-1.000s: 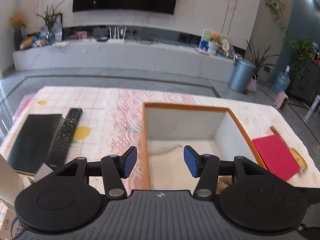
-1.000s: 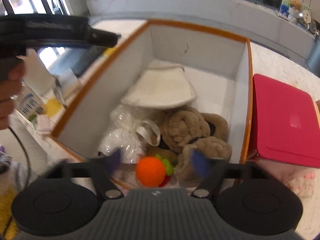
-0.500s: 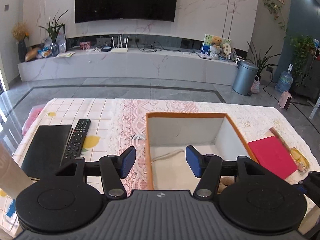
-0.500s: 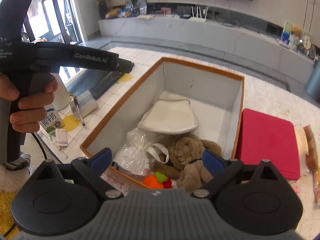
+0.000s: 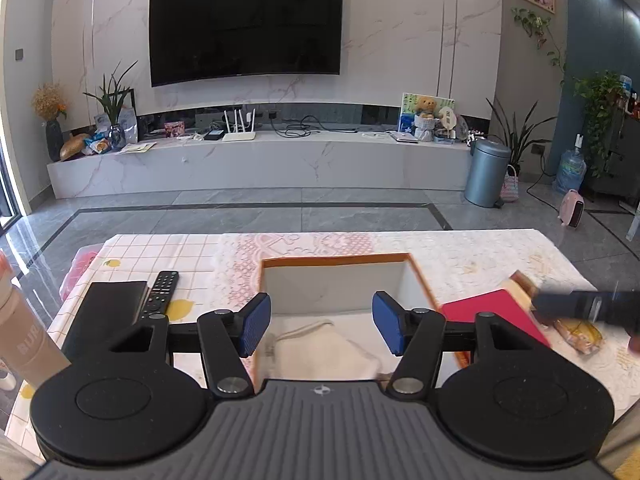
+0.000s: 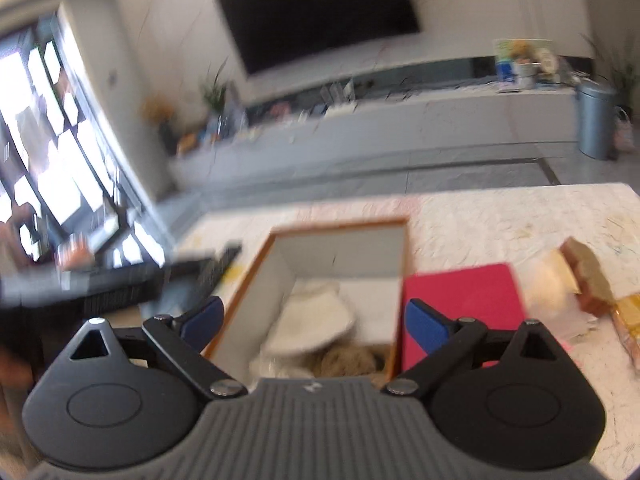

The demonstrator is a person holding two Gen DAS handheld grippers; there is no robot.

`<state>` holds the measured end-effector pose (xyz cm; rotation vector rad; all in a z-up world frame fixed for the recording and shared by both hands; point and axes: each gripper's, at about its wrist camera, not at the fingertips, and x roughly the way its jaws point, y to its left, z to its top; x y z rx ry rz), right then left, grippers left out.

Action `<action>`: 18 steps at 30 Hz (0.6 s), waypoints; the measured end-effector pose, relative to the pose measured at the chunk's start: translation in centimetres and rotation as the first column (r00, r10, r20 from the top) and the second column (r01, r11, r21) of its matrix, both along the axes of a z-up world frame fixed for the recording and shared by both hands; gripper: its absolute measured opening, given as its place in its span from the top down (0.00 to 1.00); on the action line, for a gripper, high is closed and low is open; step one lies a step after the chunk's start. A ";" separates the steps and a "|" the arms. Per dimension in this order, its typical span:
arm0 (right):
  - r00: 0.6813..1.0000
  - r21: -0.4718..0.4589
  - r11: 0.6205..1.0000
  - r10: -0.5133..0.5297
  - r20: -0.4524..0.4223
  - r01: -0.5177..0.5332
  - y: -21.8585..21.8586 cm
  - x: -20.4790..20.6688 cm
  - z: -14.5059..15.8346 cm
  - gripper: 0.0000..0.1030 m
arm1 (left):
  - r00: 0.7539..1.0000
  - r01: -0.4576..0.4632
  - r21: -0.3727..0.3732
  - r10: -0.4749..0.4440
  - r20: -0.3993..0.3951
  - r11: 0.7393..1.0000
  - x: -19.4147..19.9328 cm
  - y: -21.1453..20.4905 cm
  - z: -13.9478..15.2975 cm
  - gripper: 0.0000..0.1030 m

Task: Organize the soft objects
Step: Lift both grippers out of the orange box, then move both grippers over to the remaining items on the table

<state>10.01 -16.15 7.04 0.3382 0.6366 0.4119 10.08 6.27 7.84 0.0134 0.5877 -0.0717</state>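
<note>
An open box (image 5: 336,259) with an orange rim and white walls sits on the table, also seen in the blurred right wrist view as the box (image 6: 340,225). Inside it lie a white cloth hat (image 5: 324,350), shown too as the hat (image 6: 316,322), and a brown plush toy (image 6: 348,360). My left gripper (image 5: 320,330) hovers open above the box's near side with nothing between its blue pads. My right gripper (image 6: 316,322) is open and empty too, raised above the box's near end.
A red lid (image 5: 496,316) lies right of the box, with a wrapped snack (image 5: 576,330) and a brown block (image 6: 588,280) beyond it. A black remote (image 5: 160,292), a black notebook (image 5: 108,308) and a pink cup (image 5: 24,344) lie left. The table's far edge drops to the floor.
Both grippers have risen and drawn back from the box, so more of the room shows. The right gripper opened and left the orange ball toy in the box; the left jaws widened slightly.
</note>
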 end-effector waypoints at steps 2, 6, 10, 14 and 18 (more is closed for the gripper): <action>0.999 0.069 0.997 -0.044 0.023 0.042 -2.5 -0.1 0.6 0.07 | 1.000 0.003 0.021 -0.003 0.002 1.000 -0.2 -1.1 0.5 0.32; 0.983 0.094 0.983 -0.165 0.085 0.157 -6.7 -0.8 1.2 0.06 | 0.999 -0.006 0.059 0.004 0.033 0.998 -0.7 -3.8 1.5 0.31; 0.951 0.064 0.958 -0.285 0.121 0.279 -10.3 -1.8 0.8 0.06 | 0.999 0.001 0.066 -0.004 0.043 0.998 -0.6 -6.8 1.8 0.30; 0.933 -0.046 0.942 -0.321 0.163 0.332 -12.6 -2.5 0.0 0.05 | 0.999 0.036 0.031 -0.036 0.022 0.999 -0.2 -9.8 1.3 0.30; 0.882 -0.288 0.839 -0.398 0.253 0.461 -14.4 -3.6 -1.2 0.05 | 0.998 0.057 -0.021 -0.057 -0.007 0.998 0.1 -12.3 0.6 0.30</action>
